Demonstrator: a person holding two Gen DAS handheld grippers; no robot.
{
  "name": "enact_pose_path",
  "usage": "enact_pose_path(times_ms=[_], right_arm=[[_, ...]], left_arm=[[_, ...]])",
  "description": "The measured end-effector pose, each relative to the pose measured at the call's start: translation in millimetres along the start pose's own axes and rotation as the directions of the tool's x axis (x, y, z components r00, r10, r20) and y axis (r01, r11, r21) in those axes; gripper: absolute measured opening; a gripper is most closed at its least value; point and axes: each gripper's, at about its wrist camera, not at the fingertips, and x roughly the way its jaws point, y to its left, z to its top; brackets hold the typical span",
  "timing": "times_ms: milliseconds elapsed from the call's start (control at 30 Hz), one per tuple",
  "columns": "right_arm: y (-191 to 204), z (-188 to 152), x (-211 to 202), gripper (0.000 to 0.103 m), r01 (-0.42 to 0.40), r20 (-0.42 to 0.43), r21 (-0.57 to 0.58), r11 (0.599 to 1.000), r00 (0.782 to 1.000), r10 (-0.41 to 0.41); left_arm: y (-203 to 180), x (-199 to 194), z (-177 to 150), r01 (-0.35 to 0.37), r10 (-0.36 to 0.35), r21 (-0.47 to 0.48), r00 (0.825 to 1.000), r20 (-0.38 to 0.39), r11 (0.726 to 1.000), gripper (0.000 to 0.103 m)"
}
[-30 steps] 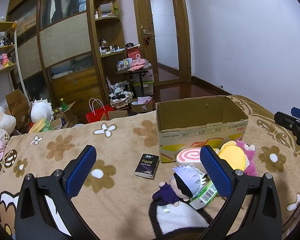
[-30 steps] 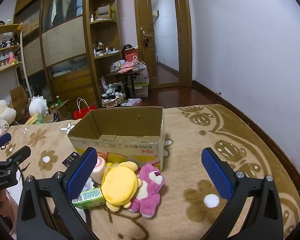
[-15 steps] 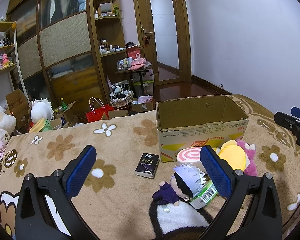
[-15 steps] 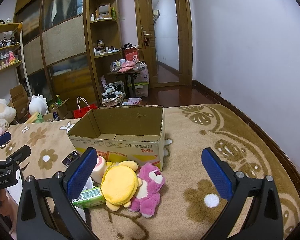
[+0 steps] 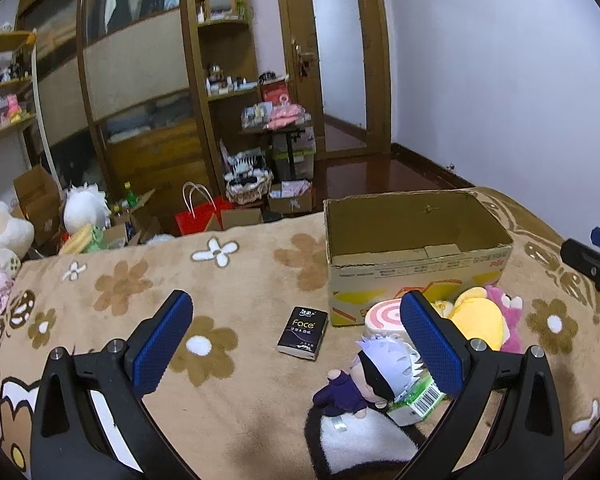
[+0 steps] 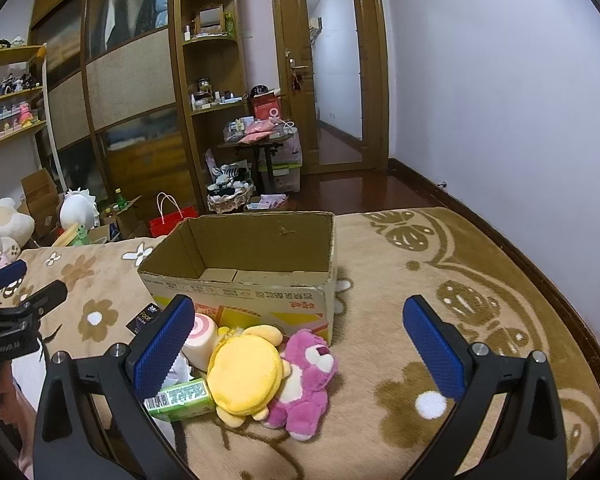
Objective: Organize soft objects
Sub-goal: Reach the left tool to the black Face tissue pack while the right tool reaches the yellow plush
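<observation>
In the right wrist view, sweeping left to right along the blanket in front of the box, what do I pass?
Green carton → yellow plush → pink plush bear.

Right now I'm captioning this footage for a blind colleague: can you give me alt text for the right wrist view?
An open right gripper hovers over a floral blanket where a pink plush bear, a yellow plush and a green carton lie piled against an empty cardboard box. A cluttered bedroom lies beyond.
</observation>
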Motion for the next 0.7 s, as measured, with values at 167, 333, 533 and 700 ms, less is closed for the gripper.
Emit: enact_pose_path(times_ms=[167,333,533,700], right_arm=[[9.3,0.6,20.5,0.103,-0.021,-0.038,-0.009,1.000,0.999,0.021],[17.3,-3.1,40.6,0.103,-0.043,-0.089,-0.014,0.999,0.995,0.042],[24.1,-6.8,66.6,0.103,-0.068,-0.154,-0.021,0.997,0.986,0.064],[28.9,-13.3,85.2,0.103,-0.092,-0.213,-0.032,0.995,0.973,0.083]], left_arm=[[7.4,30.6,11.0,0.032,-0.034,-0.025,0.995,-0.096,0.999,0.102],[15.0,64.4,16.0,0.029,-0.038,-0.060,0.986,-0.161,0.998,0.102],[18.2,103.1,6.2,0.021,-0.043,-0.089,0.966,-0.256,0.996,0.102],[15.3,132.2,-9.3,0.014,-0.039,-0.079,0.942,-0.334,0.997,0.102]])
